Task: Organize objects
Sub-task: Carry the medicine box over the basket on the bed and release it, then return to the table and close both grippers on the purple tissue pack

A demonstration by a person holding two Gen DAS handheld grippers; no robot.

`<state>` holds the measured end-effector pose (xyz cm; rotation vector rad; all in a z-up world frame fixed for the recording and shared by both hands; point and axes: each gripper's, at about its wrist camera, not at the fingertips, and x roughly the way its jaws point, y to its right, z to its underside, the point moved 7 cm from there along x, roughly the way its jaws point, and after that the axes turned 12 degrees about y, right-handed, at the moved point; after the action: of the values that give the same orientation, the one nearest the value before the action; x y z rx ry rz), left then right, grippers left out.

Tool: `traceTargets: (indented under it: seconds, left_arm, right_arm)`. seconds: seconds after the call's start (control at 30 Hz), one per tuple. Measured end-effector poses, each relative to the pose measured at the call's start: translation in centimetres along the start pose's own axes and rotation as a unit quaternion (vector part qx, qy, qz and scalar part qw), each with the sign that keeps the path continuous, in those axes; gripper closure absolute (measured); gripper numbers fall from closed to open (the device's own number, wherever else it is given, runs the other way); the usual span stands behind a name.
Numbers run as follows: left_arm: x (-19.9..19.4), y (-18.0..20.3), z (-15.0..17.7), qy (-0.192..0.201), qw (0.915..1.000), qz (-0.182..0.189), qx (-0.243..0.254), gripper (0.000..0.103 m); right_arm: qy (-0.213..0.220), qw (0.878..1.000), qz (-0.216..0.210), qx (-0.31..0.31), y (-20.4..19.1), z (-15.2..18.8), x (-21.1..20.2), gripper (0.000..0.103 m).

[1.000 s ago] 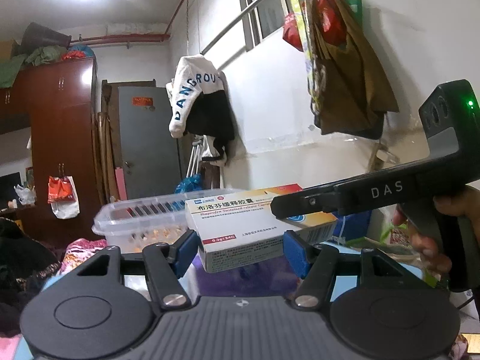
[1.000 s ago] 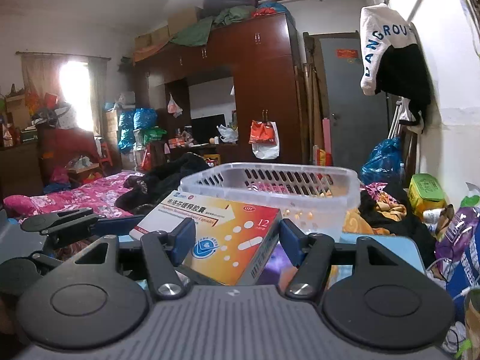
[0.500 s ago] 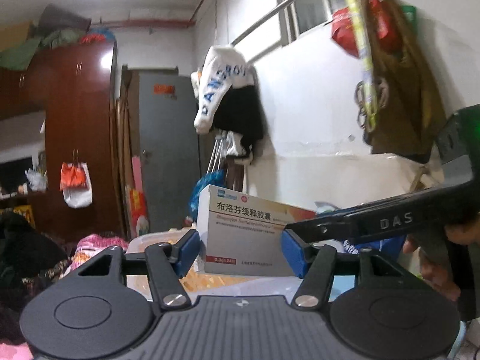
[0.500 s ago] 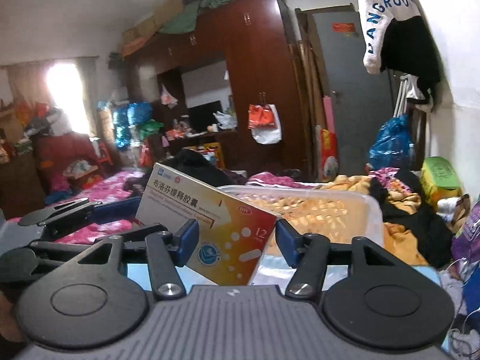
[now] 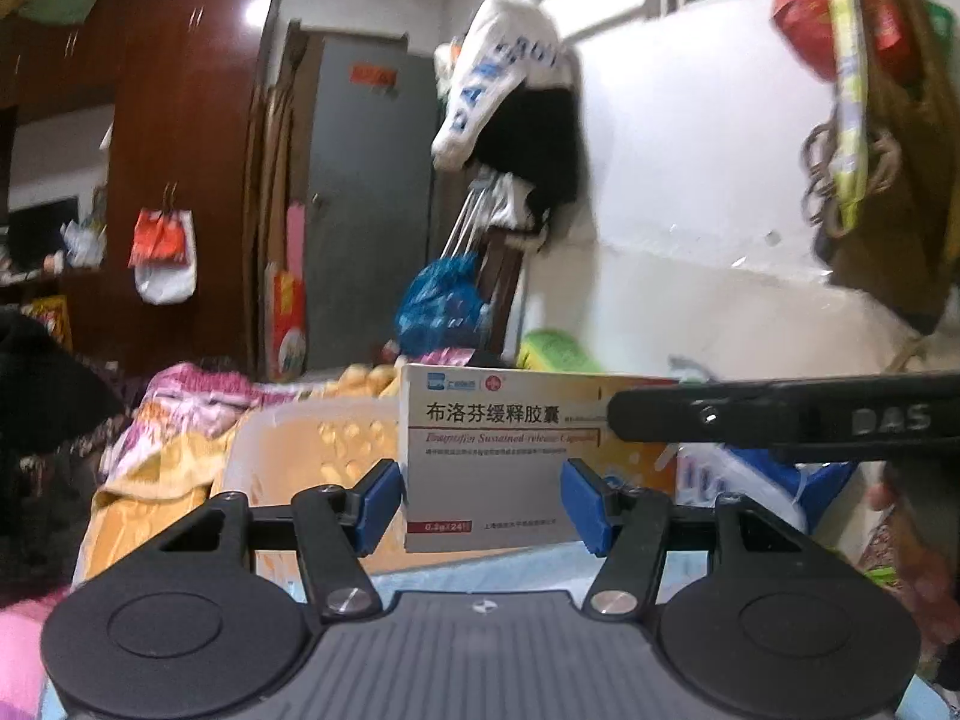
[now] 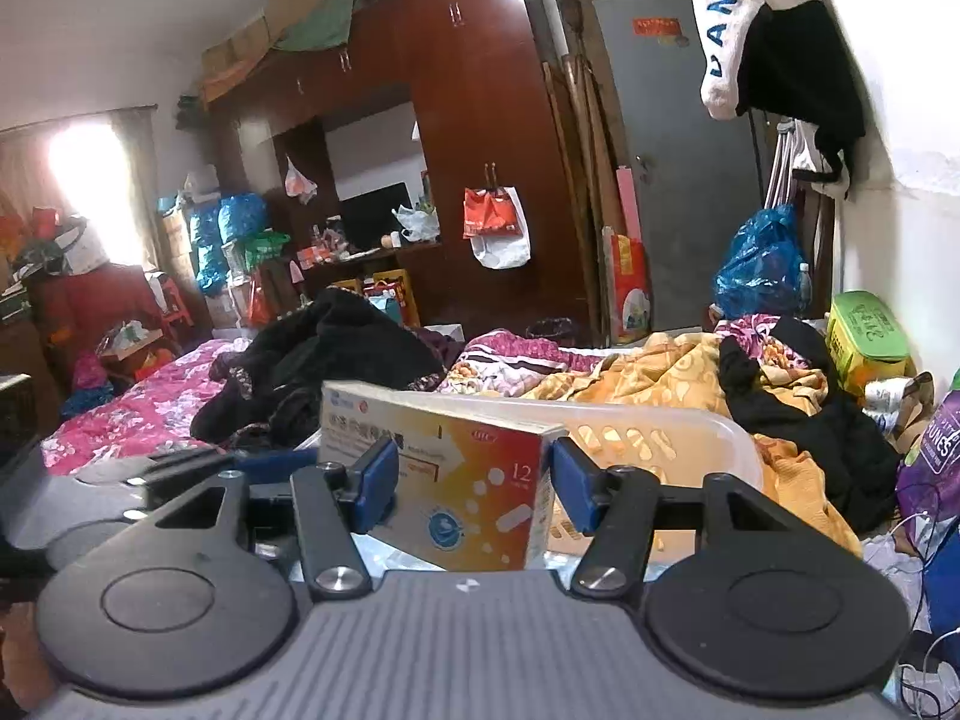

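A white and orange medicine box stands upright on its long edge, lifted above the blue surface. My left gripper is shut on its lower part, blue pads against both short ends. In the right wrist view the same box sits between the blue pads of my right gripper, which is shut on it too. The right gripper's black finger crosses the box's right end. The left gripper's body shows at the box's left. A pale slotted plastic basket lies just behind the box.
Crumpled orange and pink bedding and black clothes cover the bed behind the basket. A green box and a purple pack sit near the white wall on the right. A dark wardrobe and a grey door stand far back.
The box has tipped from lying flat to standing on edge. Both grippers have swung toward the wall with it, and the basket now sits lower and behind the box.
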<state>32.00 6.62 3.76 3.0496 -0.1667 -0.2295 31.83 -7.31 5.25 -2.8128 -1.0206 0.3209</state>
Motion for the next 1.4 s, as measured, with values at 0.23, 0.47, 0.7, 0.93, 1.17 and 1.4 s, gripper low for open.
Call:
traceTargets:
  seconds: [0.23, 0.47, 0.7, 0.93, 1.17, 1.4]
  left_arm:
    - [1.7, -0.7, 0.9, -0.032, 0.9991, -0.026, -0.001, 0.04]
    - [2.1, -1.4, 1.3, -0.053, 0.9977, -0.043, 0.001, 0.051]
    - [2.7, -0.8, 0.9, -0.059, 0.9968, -0.053, 0.012, 0.051]
    - [3.2, -1.3, 0.9, -0.068, 0.9956, -0.064, 0.011, 0.045]
    - [-2.8, -1.2, -0.6, -0.018, 0.9988, -0.045, 0.008, 0.028]
    - [-13.0, 3.1, 3.1, 0.013, 0.9988, 0.046, 0.007, 0.025]
  right_arm:
    - [-0.022, 0.999, 0.026, -0.001, 1.0, 0.8, 2.0, 0.05]
    - [-0.033, 0.999, 0.033, 0.003, 1.8, 0.9, 2.3, 0.066]
    - [-0.034, 0.998, 0.043, -0.01, 1.8, 0.5, 3.0, 0.066]
    - [-0.038, 0.997, 0.06, -0.017, 2.1, 0.3, 3.1, 0.048]
    - [0.049, 0.997, 0.053, 0.018, 3.0, -0.5, -3.9, 0.003]
    - [0.059, 0.998, 0.019, 0.003, 2.7, 6.2, -13.2, 0.0]
